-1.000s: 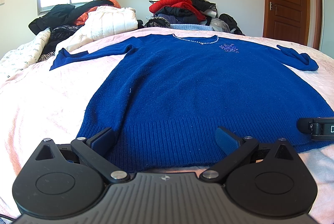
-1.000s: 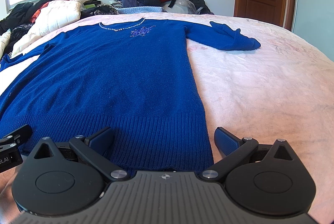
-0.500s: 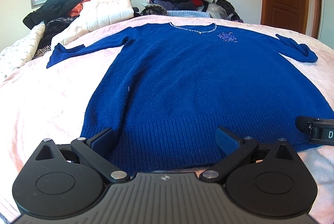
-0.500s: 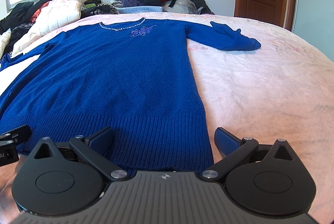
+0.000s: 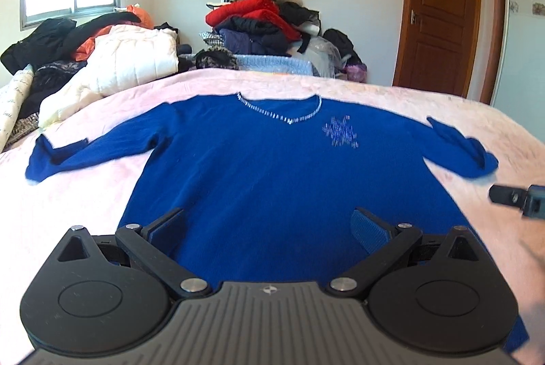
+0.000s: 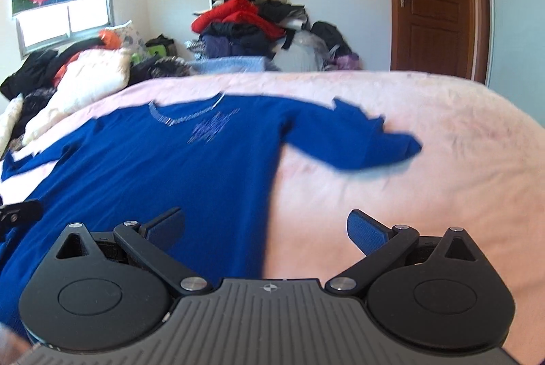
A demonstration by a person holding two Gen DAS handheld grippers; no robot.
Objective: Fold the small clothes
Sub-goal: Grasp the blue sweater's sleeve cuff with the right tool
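Left wrist view: blue sweater (image 5: pixel 289 167) flat on pink bed (image 5: pixel 85 194), sleeves out, ready for folding. Left gripper (image 5: pixel 269 223) wide apart, empty. Right gripper (image 6: pixel 265 228) same, over sweater edge.

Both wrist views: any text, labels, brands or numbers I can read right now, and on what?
No text reads clearly in either view.
Cursive writing on the white bedding at the left edge: too small and warped to read.
Left gripper body: only a small round emblem, no letters.
Right gripper body: the same emblem, no letters.
Blue sweater: beaded motif only, no words.
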